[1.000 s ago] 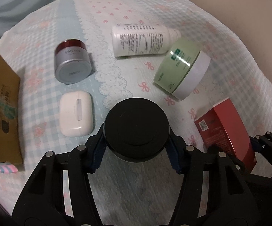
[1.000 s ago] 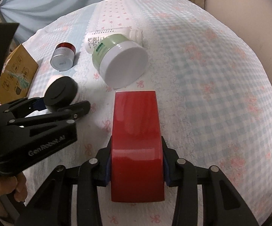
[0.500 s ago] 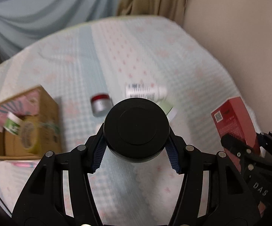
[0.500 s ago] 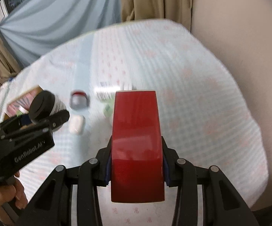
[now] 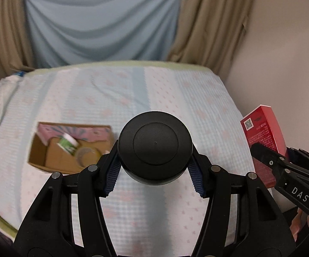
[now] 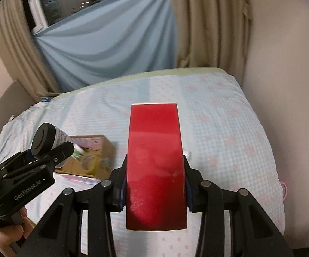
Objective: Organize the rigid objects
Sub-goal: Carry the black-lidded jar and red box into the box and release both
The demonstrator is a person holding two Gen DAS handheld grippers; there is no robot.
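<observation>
My left gripper [image 5: 155, 174] is shut on a black-capped jar [image 5: 155, 147], held in the air above the bed; it also shows in the right wrist view [image 6: 47, 141]. My right gripper [image 6: 155, 190] is shut on a red box [image 6: 155, 162], also raised; the box shows at the right of the left wrist view [image 5: 263, 137]. An open cardboard box [image 5: 41, 160] lies on the bed at left, with a green-and-white jar [image 5: 67, 144] and other items inside; it also shows in the right wrist view [image 6: 106, 150]. The other loose objects are hidden behind the held things.
The bed has a light blue checked cover [image 5: 176, 90]. A beige wall [image 5: 283, 53] runs along its right side. Curtains and a blue drape [image 5: 103, 21] hang behind the far edge. A pink-striped item [image 6: 79, 178] lies by the cardboard box.
Both grippers have lifted their objects off the bed and tilted up. The view now shows the whole bed and curtains; the cardboard box has come toward the centre-left.
</observation>
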